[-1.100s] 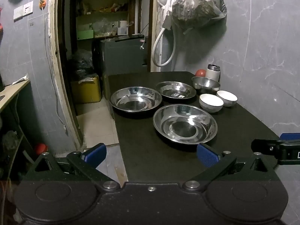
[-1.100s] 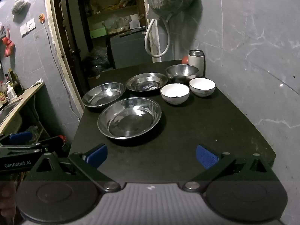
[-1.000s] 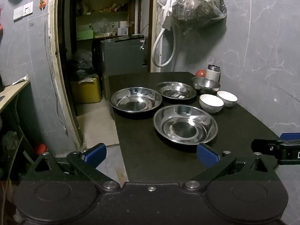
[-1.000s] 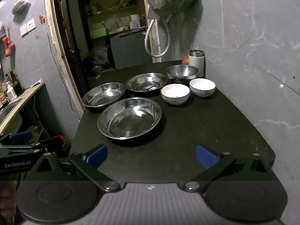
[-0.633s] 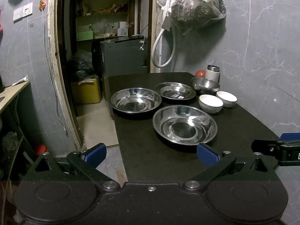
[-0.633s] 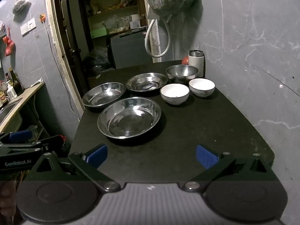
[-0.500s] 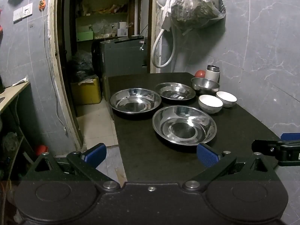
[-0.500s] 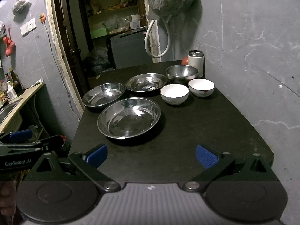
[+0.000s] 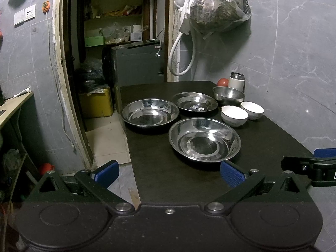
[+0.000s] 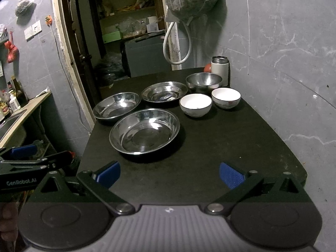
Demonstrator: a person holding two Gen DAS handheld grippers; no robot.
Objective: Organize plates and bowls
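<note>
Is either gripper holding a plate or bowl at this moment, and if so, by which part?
Nothing is held. The left gripper and right gripper are both open and empty, short of the nearest steel plate.

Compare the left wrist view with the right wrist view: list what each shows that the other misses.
Only the left wrist view shows the yellow box on the floor past the doorway and the right claw at its edge.

Only the right wrist view shows the red bag on the wall, the bottles on the counter, and the left claw.

Both show three steel plates, the steel bowl, two white bowls and the flask.
</note>
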